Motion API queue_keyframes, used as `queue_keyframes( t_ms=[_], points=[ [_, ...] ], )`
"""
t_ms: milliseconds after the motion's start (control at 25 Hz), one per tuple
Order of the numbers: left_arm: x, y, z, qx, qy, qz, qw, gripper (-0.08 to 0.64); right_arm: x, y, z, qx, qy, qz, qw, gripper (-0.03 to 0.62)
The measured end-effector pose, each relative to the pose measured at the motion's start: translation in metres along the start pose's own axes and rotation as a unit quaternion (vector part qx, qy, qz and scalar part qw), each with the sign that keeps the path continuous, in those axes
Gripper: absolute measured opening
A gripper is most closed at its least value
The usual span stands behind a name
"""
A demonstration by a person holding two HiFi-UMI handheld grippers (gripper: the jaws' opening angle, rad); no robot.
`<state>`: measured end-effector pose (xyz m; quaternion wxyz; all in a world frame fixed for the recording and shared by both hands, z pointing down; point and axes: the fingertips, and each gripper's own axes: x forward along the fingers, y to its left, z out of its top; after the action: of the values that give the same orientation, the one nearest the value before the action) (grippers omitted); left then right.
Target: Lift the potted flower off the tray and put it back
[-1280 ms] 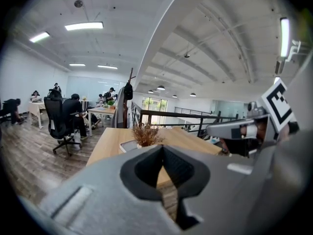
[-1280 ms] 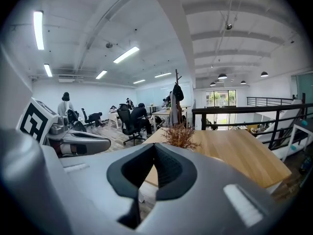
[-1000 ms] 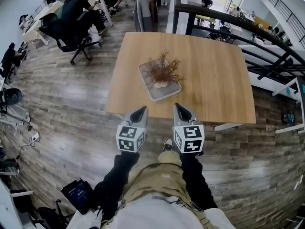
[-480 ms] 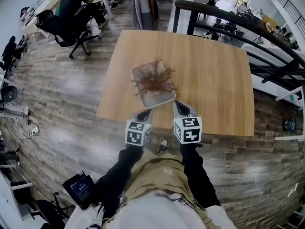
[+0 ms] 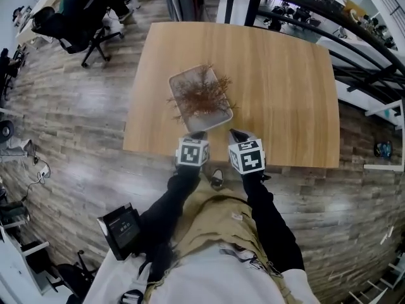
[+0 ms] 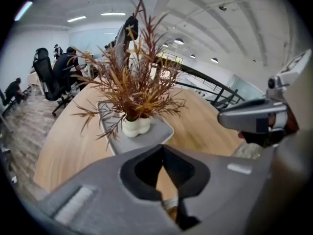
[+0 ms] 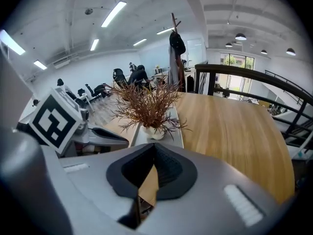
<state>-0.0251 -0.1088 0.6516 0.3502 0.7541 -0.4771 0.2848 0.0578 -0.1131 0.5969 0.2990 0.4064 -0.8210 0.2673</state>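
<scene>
Two grippers are in my hands, both hanging over the near edge of the table [image 5: 285,75], side by side and pointing at a downward slant toward the tray [image 5: 181,81]. My left gripper [image 5: 197,133] has its jaws pressed together with nothing between them, its tip just at the tray's near end. My right gripper [image 5: 235,133] is likewise closed and empty, and sits just beside the tray's near right corner. The grey tray lies askew to the table's edges, close to the near edge and toward the left side of the wooden top. On it stands the potted flower [image 5: 201,97], upright, its dry reddish-brown sprigs spreading out past the tray's rim. In the left gripper view its small white pot [image 6: 136,126] rests on the tray's flat floor, a little ahead of my closed jaw tips and apart from them. Neither gripper touches the pot or the sprigs. Beyond the table's far left corner someone sits in a black office chair [image 5: 66,27].
</scene>
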Motion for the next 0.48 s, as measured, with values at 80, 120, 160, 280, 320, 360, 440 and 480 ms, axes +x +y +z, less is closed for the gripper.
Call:
queue_keyframes(
  t_ms=[80, 120, 160, 280, 320, 360, 440, 480],
  points=[
    [0.014, 0.003, 0.003, -0.001, 0.007, 0.004, 1.0000, 0.003, 0.006, -0.005, -0.003, -0.001, 0.009, 0.002, 1.000, 0.005],
    [0.021, 0.006, 0.005, 0.000, 0.009, 0.005, 1.0000, 0.003, 0.010, -0.008, -0.002, -0.002, 0.012, 0.003, 1.000, 0.005],
    [0.026, 0.009, 0.007, 0.001, 0.009, 0.005, 0.9999, 0.003, 0.015, -0.010, -0.001, -0.003, 0.016, 0.003, 1.000, 0.005],
    [0.040, 0.021, 0.011, 0.005, 0.011, 0.011, 0.9999, 0.003, 0.032, -0.015, 0.001, -0.003, 0.028, 0.003, 1.000, 0.005],
    [0.044, 0.025, 0.012, 0.005, 0.013, 0.014, 0.9998, 0.003, 0.037, -0.016, 0.001, -0.002, 0.033, 0.003, 0.999, 0.005],
    [0.047, 0.028, 0.014, 0.005, 0.017, 0.017, 0.9997, 0.003, 0.043, -0.018, 0.002, -0.001, 0.038, 0.005, 0.999, 0.005],
    [0.053, 0.035, 0.018, 0.002, 0.023, 0.019, 0.9996, 0.003, 0.053, -0.019, 0.004, -0.001, 0.046, 0.009, 0.999, 0.005],
    [0.057, 0.037, 0.021, -0.001, 0.024, 0.017, 0.9996, 0.003, 0.058, -0.020, 0.006, 0.000, 0.048, 0.012, 0.999, 0.005]
  ],
)
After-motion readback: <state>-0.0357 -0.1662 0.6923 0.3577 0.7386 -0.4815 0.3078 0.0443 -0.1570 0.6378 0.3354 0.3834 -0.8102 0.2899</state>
